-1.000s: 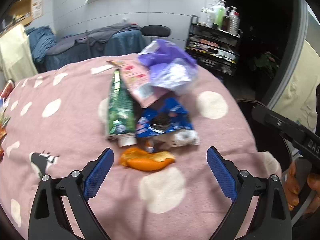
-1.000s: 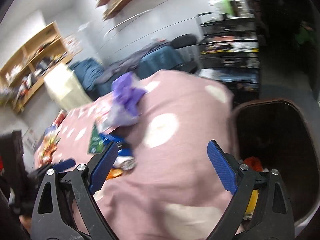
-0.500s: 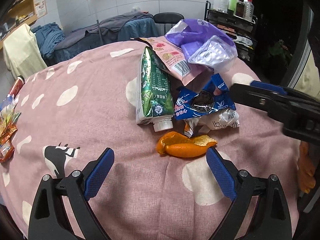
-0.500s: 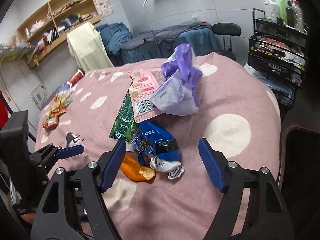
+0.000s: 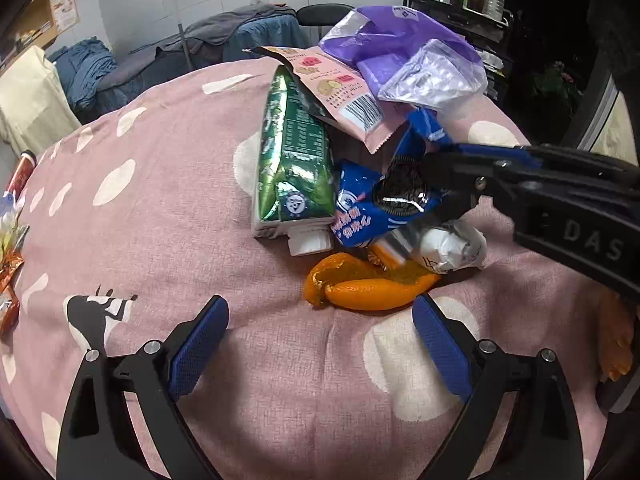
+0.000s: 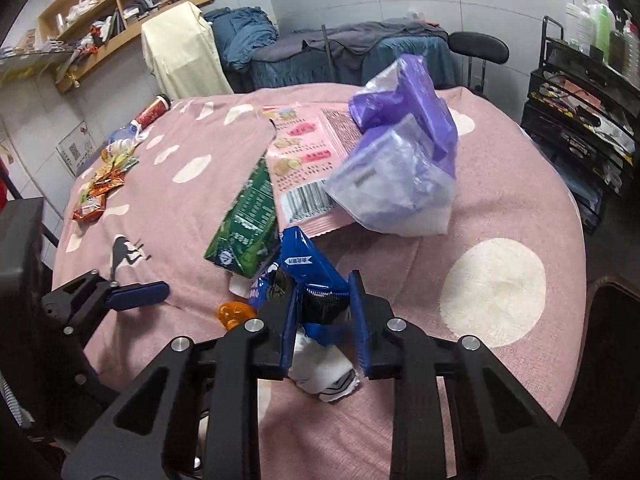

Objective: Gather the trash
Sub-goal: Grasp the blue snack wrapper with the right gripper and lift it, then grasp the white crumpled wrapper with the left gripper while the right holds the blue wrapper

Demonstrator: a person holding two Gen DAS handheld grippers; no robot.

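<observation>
Right wrist view: right gripper [image 6: 322, 320] closing on the blue cookie wrapper [image 6: 308, 276], wrapper between the pads, presumably to lift it off the trash pile on the pink tablecloth [image 6: 500, 216]; left gripper [image 5: 320, 344] wide, empty, near the orange peel [image 5: 368, 284]; only the left wrist view shows the peel whole; only the right shows the shelves [image 6: 120, 4].

Crumpled blue cookie wrapper [image 6: 310, 280] among tabletop trash.
</observation>
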